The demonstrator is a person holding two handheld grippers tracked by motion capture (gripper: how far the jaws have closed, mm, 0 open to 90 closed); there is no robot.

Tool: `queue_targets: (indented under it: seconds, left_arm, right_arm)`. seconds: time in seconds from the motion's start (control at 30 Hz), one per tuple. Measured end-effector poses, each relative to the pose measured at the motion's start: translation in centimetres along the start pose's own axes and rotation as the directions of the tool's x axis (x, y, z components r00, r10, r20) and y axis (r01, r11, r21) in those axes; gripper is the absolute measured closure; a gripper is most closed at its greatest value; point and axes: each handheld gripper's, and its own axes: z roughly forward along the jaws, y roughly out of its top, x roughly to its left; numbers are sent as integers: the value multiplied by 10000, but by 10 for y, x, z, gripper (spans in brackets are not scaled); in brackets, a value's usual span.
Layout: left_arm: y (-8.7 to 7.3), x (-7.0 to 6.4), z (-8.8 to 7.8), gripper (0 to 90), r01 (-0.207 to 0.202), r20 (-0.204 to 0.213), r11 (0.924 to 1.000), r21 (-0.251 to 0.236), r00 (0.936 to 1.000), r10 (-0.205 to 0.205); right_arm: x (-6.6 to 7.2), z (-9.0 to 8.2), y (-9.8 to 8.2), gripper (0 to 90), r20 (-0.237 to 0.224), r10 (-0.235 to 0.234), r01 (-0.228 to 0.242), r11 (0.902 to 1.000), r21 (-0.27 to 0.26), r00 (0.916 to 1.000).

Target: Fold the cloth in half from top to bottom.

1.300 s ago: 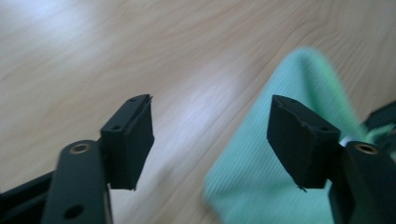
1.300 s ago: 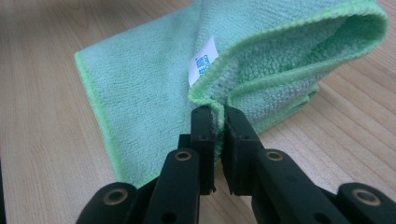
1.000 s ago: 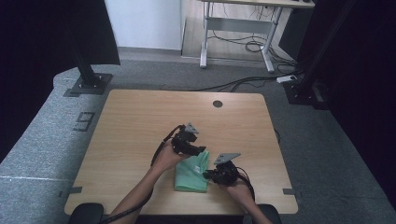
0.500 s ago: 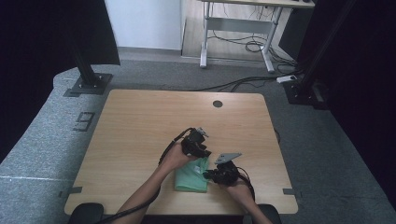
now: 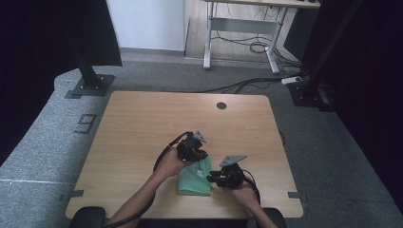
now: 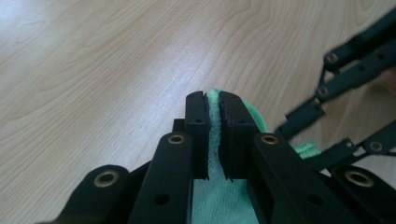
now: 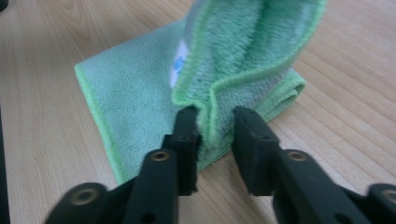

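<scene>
A folded green cloth (image 5: 194, 181) lies on the wooden table (image 5: 142, 123) near its front edge. My left gripper (image 5: 197, 155) sits at the cloth's far edge, and its jaws have just been closing. In the left gripper view my left gripper (image 6: 213, 95) is shut on a fold of the cloth (image 6: 219, 200). My right gripper (image 5: 212, 178) is at the cloth's right side. Its jaws have just been opening. In the right gripper view my right gripper (image 7: 215, 116) stands open around a raised edge of the cloth (image 7: 135, 79), with a gap at one pad.
A round cable hole (image 5: 221, 105) is at the table's far edge. The right gripper's linkage (image 6: 345, 74) is close by in the left gripper view. On the floor behind stand a black stand base (image 5: 90, 85) and a desk frame (image 5: 240, 35) with cables.
The left gripper shifted toward the cloth's far edge and closed on it, lifting that edge a little. The right hand stayed where it was.
</scene>
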Motion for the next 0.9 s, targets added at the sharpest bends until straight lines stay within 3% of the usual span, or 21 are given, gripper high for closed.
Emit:
queue_targets:
  seconds: [0.33, 0.7, 0.9]
  left_arm:
    - [-30, -7, -27, 810, 265, 21, 9987, -445, 9996, -265]
    - [-78, -20, -38, 757, 658, 120, 9965, -516, 9978, -652]
    - [-98, -27, -47, 594, 629, 71, 9952, -749, 9980, -626]
  right_arm:
    - [-2, -14, 2, 467, 8, 85, -85, 9996, -273, 10000]
    - [-8, -28, 0, 400, 254, -159, 166, 9995, -279, 9995]
    - [-15, -26, 1, 378, 771, -81, 86, 9999, -63, 9970]
